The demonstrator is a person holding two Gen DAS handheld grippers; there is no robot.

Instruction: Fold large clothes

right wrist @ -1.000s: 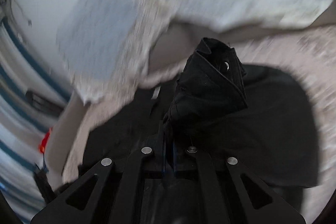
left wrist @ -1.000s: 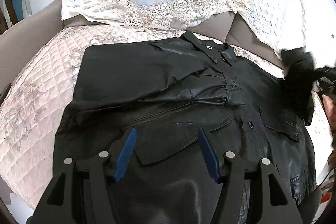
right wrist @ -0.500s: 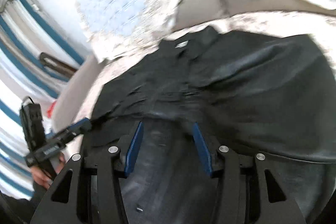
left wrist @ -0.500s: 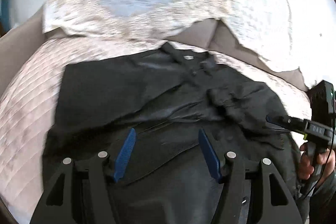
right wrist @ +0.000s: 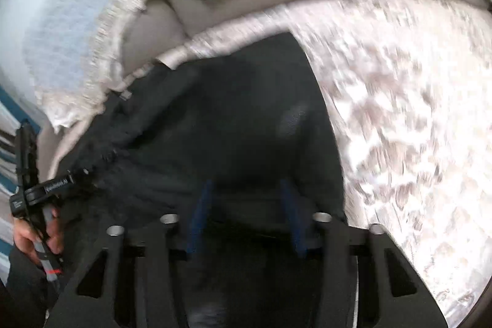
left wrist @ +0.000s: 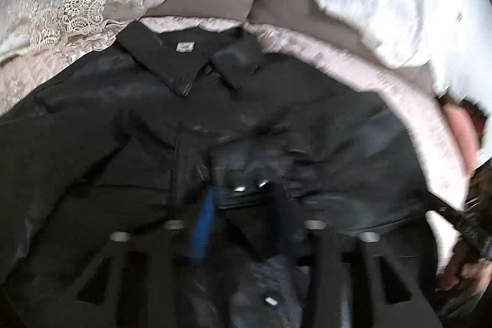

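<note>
Left wrist view: black glossy collared jacket flat on pale quilted bed, sleeves folded inward; body folds remain. Left tongs closing on jacket fold; right tongs closing, pads apart, over right half.

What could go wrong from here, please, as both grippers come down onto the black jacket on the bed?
The left gripper, its jaws just closing, may pinch several layers of the rumpled black jacket and drag the folded sleeve out. The right gripper, jaws also closing, is near the jacket's edge and could catch the quilted bedspread.
</note>
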